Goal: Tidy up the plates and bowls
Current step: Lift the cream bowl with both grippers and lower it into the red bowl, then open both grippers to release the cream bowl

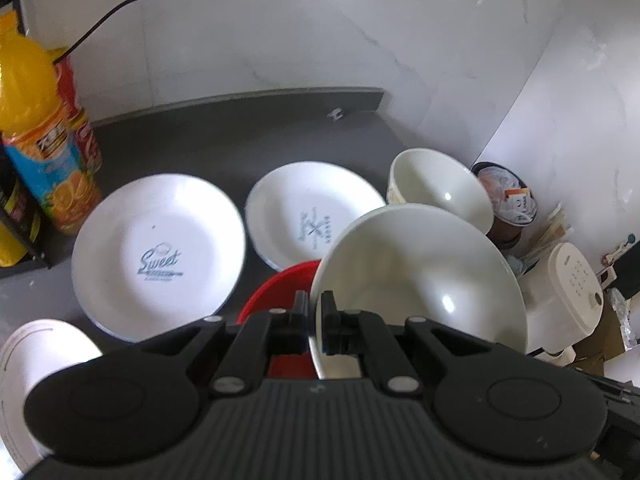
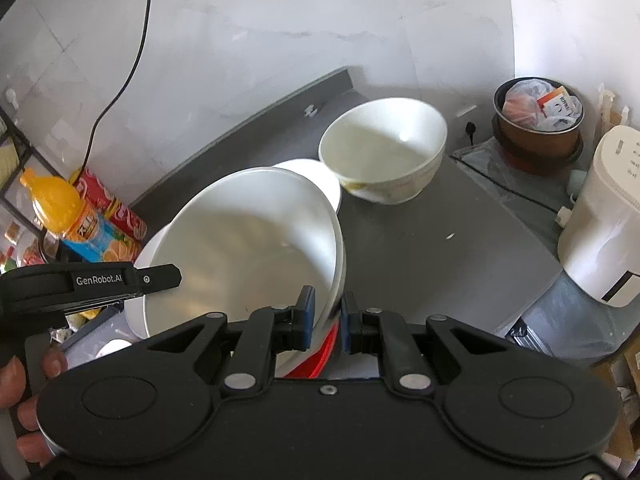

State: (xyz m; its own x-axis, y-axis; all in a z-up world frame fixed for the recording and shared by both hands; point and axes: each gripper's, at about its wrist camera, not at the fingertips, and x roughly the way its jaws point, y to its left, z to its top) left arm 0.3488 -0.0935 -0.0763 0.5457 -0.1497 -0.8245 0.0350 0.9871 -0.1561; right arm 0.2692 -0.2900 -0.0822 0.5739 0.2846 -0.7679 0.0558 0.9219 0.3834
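Note:
My left gripper is shut on the near rim of a large white bowl, held tilted above a red bowl. My right gripper has its fingers on either side of the rim of the same white bowl, with the red bowl just below; a small gap shows beside the rim. Two white printed plates lie on the grey counter. A smaller white bowl stands at the back right, and it shows in the right wrist view too.
An orange juice bottle and a red can stand at the left by a black rack. A white paper cup is near left. A bin and a white appliance stand beyond the counter's right edge. A black cable hangs on the wall.

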